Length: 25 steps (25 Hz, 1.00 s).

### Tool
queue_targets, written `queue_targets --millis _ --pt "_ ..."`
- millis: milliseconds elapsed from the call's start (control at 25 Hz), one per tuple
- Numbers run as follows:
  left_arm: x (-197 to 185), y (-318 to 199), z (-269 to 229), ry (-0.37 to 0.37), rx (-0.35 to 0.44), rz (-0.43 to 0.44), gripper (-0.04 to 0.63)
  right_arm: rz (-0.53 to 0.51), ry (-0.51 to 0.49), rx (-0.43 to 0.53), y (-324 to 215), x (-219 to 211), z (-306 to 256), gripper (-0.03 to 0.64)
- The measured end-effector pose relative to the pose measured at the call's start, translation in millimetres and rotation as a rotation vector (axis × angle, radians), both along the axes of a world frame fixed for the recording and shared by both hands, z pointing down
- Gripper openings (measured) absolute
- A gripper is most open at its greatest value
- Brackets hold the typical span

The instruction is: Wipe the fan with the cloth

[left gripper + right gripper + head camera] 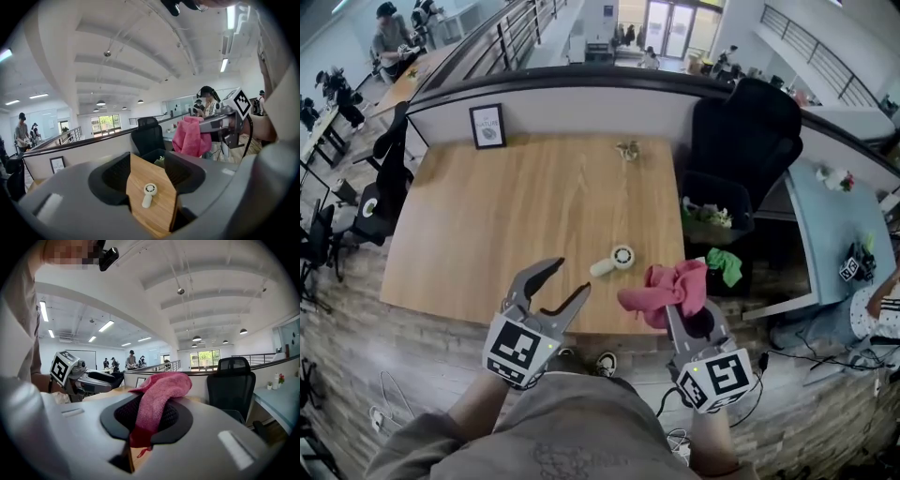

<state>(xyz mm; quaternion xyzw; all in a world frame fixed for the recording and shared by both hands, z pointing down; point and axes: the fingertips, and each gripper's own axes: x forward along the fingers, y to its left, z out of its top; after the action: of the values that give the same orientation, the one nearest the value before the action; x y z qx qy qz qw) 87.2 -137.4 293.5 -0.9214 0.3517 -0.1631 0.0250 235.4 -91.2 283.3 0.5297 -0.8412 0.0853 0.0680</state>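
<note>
A small white hand fan (614,261) lies flat on the wooden table (506,216) near its front right edge; the left gripper view frames that fan (147,193) between the jaws. My left gripper (564,281) hovers open over the table's front edge, just left of the fan, holding nothing. My right gripper (682,302) is shut on a pink cloth (667,289), which bunches beyond the jaws, in front of and to the right of the fan. The cloth (157,399) drapes over the jaws in the right gripper view and shows as a pink bundle (191,136) in the left gripper view.
A framed picture (487,126) stands at the table's back left and a small plant (628,149) at the back. A black office chair (742,131) and a black bin (712,211) stand right of the table. A light blue desk (839,220) lies further right.
</note>
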Motion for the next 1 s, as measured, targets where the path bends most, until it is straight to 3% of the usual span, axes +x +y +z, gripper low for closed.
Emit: queue_targets --millis 400,560,1000 --pt "-1 -34 31 -0.048 -0.038 0.008 0.229 -0.018 0.022 -0.072 -45 -3 32 0.056" --pt "0 -52 55 -0.067 -0.086 0.024 0.23 -0.052 0.078 -0.117 -67 -11 52 0.057" --pt "11 -80 163 -0.18 -0.228 0.086 0.232 -0.07 0.131 -0.228 -117 -26 123 0.057"
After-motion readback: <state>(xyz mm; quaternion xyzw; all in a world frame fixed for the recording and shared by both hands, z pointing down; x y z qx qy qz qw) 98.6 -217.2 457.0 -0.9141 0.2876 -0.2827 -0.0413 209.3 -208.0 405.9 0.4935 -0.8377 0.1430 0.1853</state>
